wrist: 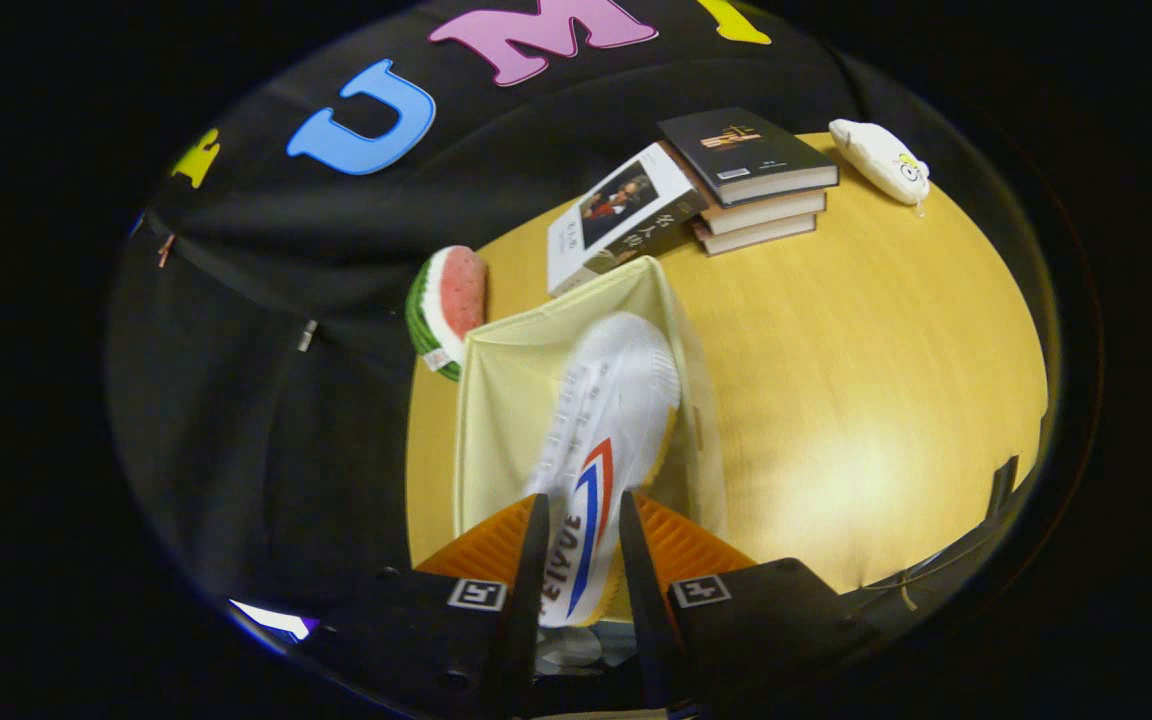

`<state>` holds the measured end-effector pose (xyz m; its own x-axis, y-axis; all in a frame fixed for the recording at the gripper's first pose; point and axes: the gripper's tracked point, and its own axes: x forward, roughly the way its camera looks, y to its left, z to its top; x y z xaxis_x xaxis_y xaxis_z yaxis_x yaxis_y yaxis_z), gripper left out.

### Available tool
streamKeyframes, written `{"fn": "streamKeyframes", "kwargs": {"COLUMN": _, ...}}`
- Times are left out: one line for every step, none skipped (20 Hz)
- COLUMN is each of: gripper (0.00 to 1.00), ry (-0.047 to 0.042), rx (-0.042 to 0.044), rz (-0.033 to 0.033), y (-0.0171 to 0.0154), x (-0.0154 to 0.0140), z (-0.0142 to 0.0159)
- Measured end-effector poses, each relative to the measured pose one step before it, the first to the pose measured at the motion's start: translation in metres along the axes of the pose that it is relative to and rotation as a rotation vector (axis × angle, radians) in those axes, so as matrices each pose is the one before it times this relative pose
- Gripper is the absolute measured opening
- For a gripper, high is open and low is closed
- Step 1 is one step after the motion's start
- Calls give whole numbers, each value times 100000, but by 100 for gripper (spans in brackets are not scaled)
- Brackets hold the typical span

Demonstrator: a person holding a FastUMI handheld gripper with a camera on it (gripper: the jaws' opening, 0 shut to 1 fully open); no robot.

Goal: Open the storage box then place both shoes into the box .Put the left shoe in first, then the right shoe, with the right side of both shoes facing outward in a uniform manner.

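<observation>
While the tool is shut tight on the white shoe, the shoe is held over the open storage box on the bench.

Canvas shoe; soft cloth storage box; glossy wood table.

The white shoe between the fingers reads "FEIYUE".
</observation>
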<state>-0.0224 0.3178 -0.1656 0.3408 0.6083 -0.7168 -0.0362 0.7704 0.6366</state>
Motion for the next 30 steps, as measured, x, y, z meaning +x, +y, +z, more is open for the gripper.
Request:
{"fn": "streamKeyframes", "kwargs": {"gripper": 63, "ry": -2029, "rx": 1106, "rz": 3049, "y": 1281, "x": 51, "z": 913}}
{"fn": "streamKeyframes", "kwargs": {"gripper": 81, "ry": -1201, "rx": -730, "rz": 978, "y": 424, "x": -1232, "z": 191}}
{"fn": "streamKeyframes", "kwargs": {"gripper": 99, "ry": -2345, "rx": -2735, "rz": 267, "y": 276, "x": -811, "z": 541}}
{"fn": "streamKeyframes", "kwargs": {"gripper": 99, "ry": -2750, "rx": -3733, "rz": -309, "y": 178, "x": -929, "z": 873}}
{"fn": "streamKeyframes", "kwargs": {"gripper": 99, "ry": -2878, "rx": -3862, "rz": -566, "y": 19, "x": -1180, "z": 722}}
{"fn": "streamKeyframes", "kwargs": {"gripper": 99, "ry": -3620, "rx": -3467, "rz": -800, "y": -195, "x": -1139, "z": 705}}
{"fn": "streamKeyframes", "kwargs": {"gripper": 99, "ry": -4236, "rx": -2783, "rz": -1355, "y": -403, "x": -1239, "z": 989}}
{"fn": "streamKeyframes", "kwargs": {"gripper": 99, "ry": -4530, "rx": -2544, "rz": -1055, "y": -287, "x": -1188, "z": 941}}
{"fn": "streamKeyframes", "kwargs": {"gripper": 99, "ry": -4773, "rx": -2601, "rz": -1748, "y": -592, "x": -1166, "z": 1095}}
{"fn": "streamKeyframes", "kwargs": {"gripper": 99, "ry": -5013, "rx": -2803, "rz": -2164, "y": -753, "x": -1127, "z": 1144}}
{"fn": "streamKeyframes", "kwargs": {"gripper": 99, "ry": -4829, "rx": -3081, "rz": -2124, "y": -749, "x": -978, "z": 1153}}
{"fn": "streamKeyframes", "kwargs": {"gripper": 99, "ry": -4647, "rx": -3375, "rz": -1877, "y": -657, "x": -1061, "z": 1015}}
{"fn": "streamKeyframes", "kwargs": {"gripper": 99, "ry": -4785, "rx": -3601, "rz": -1686, "y": -733, "x": -1138, "z": 1343}}
{"fn": "streamKeyframes", "kwargs": {"gripper": 99, "ry": -4634, "rx": -3791, "rz": -1981, "y": -702, "x": -1265, "z": 1265}}
{"fn": "streamKeyframes", "kwargs": {"gripper": 99, "ry": -4708, "rx": -3970, "rz": -2754, "y": -980, "x": -1035, "z": 1326}}
{"fn": "streamKeyframes", "kwargs": {"gripper": 99, "ry": -5056, "rx": -3670, "rz": -3000, "y": -1059, "x": -1094, "z": 1259}}
{"fn": "streamKeyframes", "kwargs": {"gripper": 99, "ry": -5171, "rx": -2735, "rz": -2805, "y": -1257, "x": -939, "z": 1518}}
{"fn": "streamKeyframes", "kwargs": {"gripper": 99, "ry": -4632, "rx": -1492, "rz": -2119, "y": -653, "x": -1046, "z": 829}}
{"fn": "streamKeyframes", "kwargs": {"gripper": 99, "ry": -4592, "rx": -484, "rz": -1207, "y": -890, "x": -771, "z": 1251}}
{"fn": "streamKeyframes", "kwargs": {"gripper": 99, "ry": -4577, "rx": -408, "rz": -876, "y": -1017, "x": -846, "z": 1259}}
{"fn": "streamKeyframes", "kwargs": {"gripper": 99, "ry": -4630, "rx": -719, "rz": -1038, "y": -1198, "x": -596, "z": 980}}
{"fn": "streamKeyframes", "kwargs": {"gripper": 99, "ry": -4016, "rx": -341, "rz": -1647, "y": -1479, "x": -603, "z": 900}}
{"fn": "streamKeyframes", "kwargs": {"gripper": 99, "ry": -4061, "rx": 204, "rz": -2168, "y": -1637, "x": -513, "z": 656}}
{"fn": "streamKeyframes", "kwargs": {"gripper": 99, "ry": -4538, "rx": 28, "rz": -1349, "y": -1370, "x": -401, "z": 775}}
{"fn": "streamKeyframes", "kwargs": {"gripper": 99, "ry": -3982, "rx": -305, "rz": -953, "y": -1170, "x": -212, "z": 538}}
{"fn": "streamKeyframes", "kwargs": {"gripper": 98, "ry": -1779, "rx": -999, "rz": -583, "y": -1229, "x": -491, "z": -156}}
{"fn": "streamKeyframes", "kwargs": {"gripper": 98, "ry": -347, "rx": -1468, "rz": -55, "y": -916, "x": -284, "z": -564}}
{"fn": "streamKeyframes", "kwargs": {"gripper": 98, "ry": -321, "rx": -1934, "rz": -178, "y": -981, "x": -215, "z": -438}}
{"fn": "streamKeyframes", "kwargs": {"gripper": 98, "ry": -324, "rx": -1529, "rz": -1044, "y": -994, "x": 64, "z": -455}}
{"fn": "streamKeyframes", "kwargs": {"gripper": 98, "ry": 56, "rx": -783, "rz": -1025, "y": -891, "x": 73, "z": -338}}
